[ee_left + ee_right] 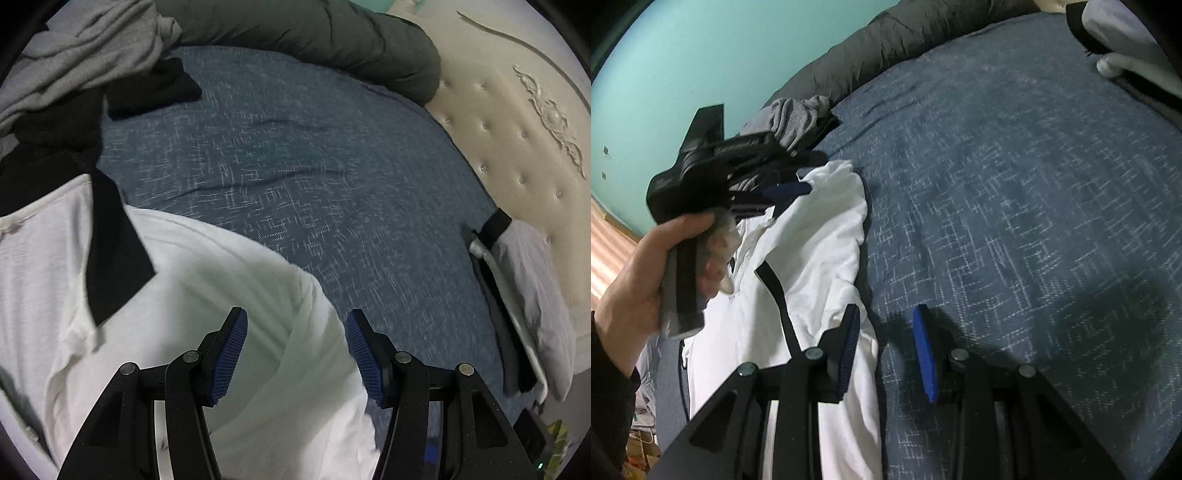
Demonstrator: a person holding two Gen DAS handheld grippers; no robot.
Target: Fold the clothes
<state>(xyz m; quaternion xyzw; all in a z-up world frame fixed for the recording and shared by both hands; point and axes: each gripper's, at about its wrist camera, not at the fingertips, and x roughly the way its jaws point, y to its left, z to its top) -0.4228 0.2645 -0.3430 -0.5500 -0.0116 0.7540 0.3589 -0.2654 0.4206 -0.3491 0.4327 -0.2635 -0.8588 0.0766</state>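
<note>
The white shirt (229, 258) was a thin, soft knit cloth, matt and slightly slubbed, with a flat black cloth strip (114, 251) lying across it. The bed cover (314, 166) was a coarse blue woven fabric flecked with pale threads, rough-looking and dull. The left tongs (296, 354) were matt black plastic with ribbed blue rubbery pads (231, 354) and small shiny metal pins; the right tongs (886, 350) looked alike. The headboard (517, 122) was smooth cream padding, button-tufted, with a faint sheen. The dark quilt (332, 33) was puffy, smooth cloth. The grey garment (74, 48) was soft matt jersey. The wall (701, 55) was smooth, painted teal.
</note>
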